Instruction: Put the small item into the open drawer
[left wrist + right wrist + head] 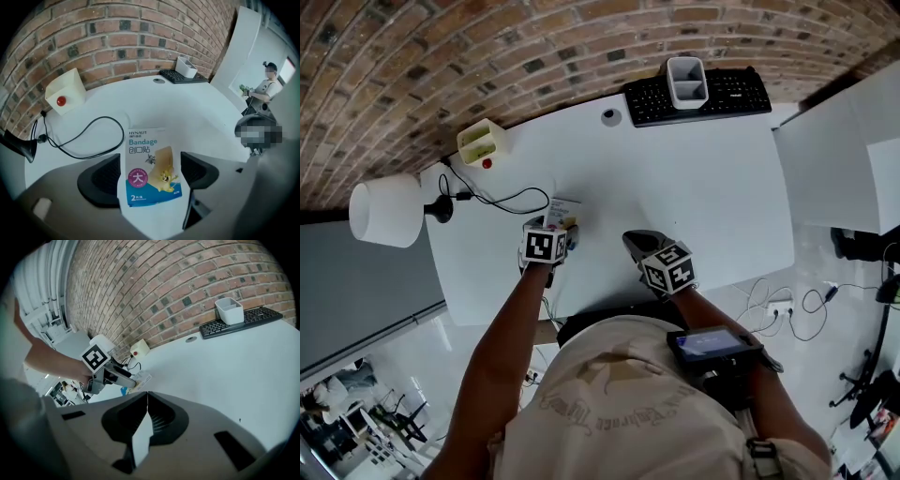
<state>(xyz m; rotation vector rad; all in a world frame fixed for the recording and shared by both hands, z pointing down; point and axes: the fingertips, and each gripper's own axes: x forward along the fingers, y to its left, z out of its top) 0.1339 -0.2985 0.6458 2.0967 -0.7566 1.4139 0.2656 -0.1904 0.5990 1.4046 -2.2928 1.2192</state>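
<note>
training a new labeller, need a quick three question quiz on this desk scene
1. True or false: the right gripper has its jaws shut with nothing between them.
2. What lies between the open jaws of the left gripper? A: a steel spoon. B: a white-and-blue paper bandage packet. C: a green cup.
3. Fill in: the white plastic bin stands on the black ____ at the far edge of the white desk.
Key: 1 true; 2 B; 3 keyboard.

Glossy printed packet (152, 168), smooth matt desk (694, 178), rough brick wall (487, 47).
</note>
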